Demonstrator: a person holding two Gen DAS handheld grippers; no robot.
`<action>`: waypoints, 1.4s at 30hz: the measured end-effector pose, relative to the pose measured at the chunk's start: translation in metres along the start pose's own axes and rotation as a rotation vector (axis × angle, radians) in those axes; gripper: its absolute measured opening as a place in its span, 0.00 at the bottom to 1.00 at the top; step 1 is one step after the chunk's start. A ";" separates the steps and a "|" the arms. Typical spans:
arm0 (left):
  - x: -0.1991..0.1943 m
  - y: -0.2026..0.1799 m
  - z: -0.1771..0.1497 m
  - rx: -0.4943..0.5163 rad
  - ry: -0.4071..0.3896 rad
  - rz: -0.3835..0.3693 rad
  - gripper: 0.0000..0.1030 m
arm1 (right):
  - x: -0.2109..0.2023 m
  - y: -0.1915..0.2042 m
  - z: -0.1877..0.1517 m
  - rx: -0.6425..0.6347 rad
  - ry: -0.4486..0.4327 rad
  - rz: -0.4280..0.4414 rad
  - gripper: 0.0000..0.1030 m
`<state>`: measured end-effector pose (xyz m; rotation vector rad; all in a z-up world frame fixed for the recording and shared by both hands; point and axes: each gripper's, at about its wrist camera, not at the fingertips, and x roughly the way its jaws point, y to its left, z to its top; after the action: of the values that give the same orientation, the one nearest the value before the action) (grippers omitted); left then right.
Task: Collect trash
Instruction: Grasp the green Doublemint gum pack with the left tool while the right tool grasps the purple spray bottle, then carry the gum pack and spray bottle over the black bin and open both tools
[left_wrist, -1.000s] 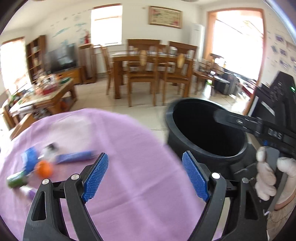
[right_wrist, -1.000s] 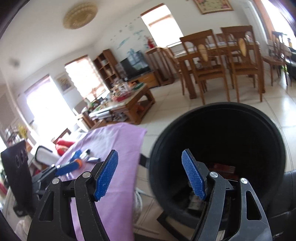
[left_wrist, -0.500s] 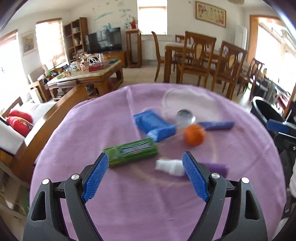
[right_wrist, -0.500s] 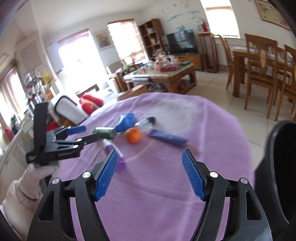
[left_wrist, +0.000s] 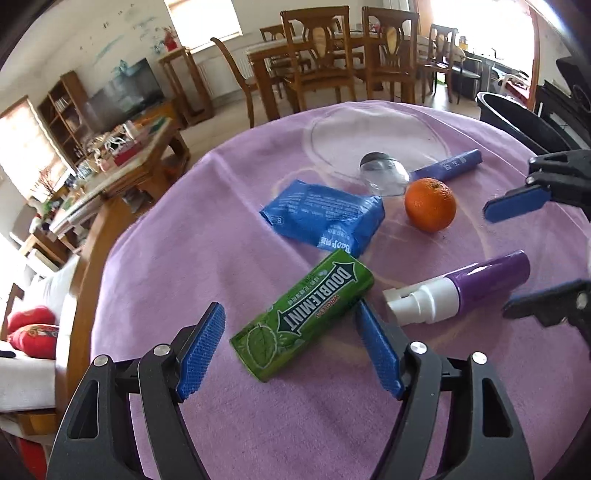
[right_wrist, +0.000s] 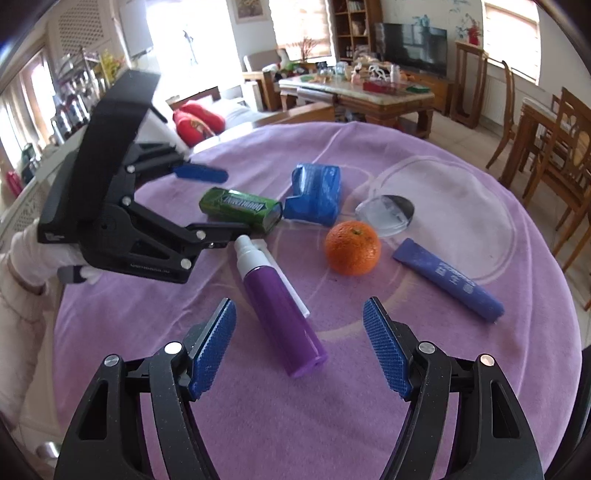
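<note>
Left claw hovers over the purple tabletop, jaws closing around a green gum pack without touching it; the pack's long axis runs diagonally toward upper right. Right claw gapes over a purple spray bottle.

Orange between spray bottle and tube

left gripper: fingers closing, angled down | right gripper: fingers apart, angled down
</note>
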<state>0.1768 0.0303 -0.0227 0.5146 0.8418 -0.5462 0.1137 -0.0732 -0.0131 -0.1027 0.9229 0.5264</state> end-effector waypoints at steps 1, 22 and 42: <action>0.001 0.003 0.000 -0.017 0.000 -0.018 0.67 | 0.003 -0.001 0.000 -0.009 0.009 0.002 0.68; -0.028 -0.012 -0.015 -0.314 -0.092 0.012 0.29 | -0.058 -0.024 -0.037 0.135 -0.117 0.087 0.25; -0.086 -0.129 0.057 -0.285 -0.276 -0.030 0.29 | -0.194 -0.123 -0.122 0.343 -0.355 0.052 0.25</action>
<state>0.0791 -0.0806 0.0515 0.1609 0.6501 -0.5012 -0.0120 -0.2928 0.0471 0.3174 0.6571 0.4104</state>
